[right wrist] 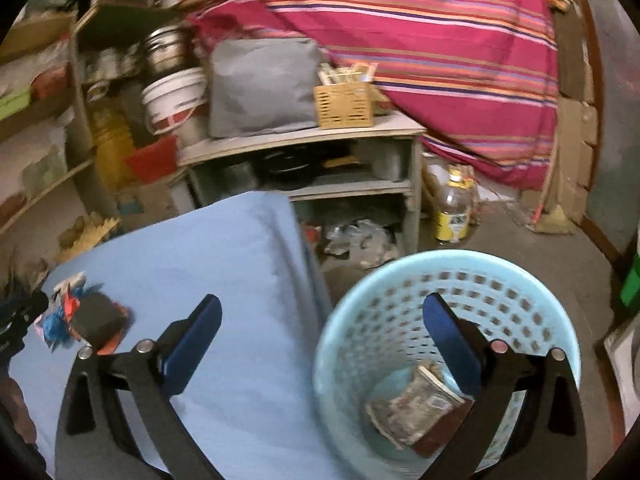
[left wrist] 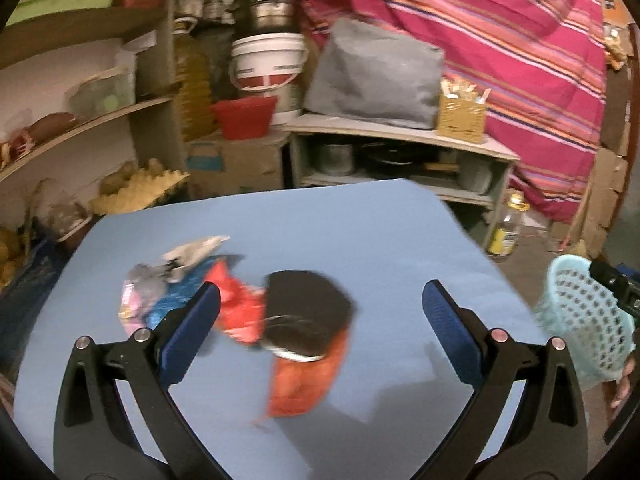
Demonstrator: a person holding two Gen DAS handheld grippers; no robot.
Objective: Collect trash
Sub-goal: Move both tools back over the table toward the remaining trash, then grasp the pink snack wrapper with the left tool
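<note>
A pile of trash lies on the blue table (left wrist: 360, 232): an orange and black pouch (left wrist: 306, 344), a red wrapper (left wrist: 236, 312), a blue wrapper (left wrist: 176, 296), a pink and grey wrapper (left wrist: 138, 292) and a white scrap (left wrist: 196, 250). My left gripper (left wrist: 320, 304) is open just above the pouch, empty. My right gripper (right wrist: 322, 316) is open and empty over the rim of the light blue perforated basket (right wrist: 400, 280), which holds a crumpled brown packet (right wrist: 416, 408). The trash pile (right wrist: 88, 316) shows far left in the right wrist view. The basket (left wrist: 584, 316) shows at the right edge of the left wrist view.
A low wooden shelf (right wrist: 304, 136) with a grey bag (right wrist: 260, 84) and a wicker box (right wrist: 344, 104) stands behind the table. A striped pink cloth (right wrist: 420, 20) hangs at the back. An oil bottle (right wrist: 452, 208) stands on the floor. Cluttered shelves (left wrist: 80, 120) are on the left.
</note>
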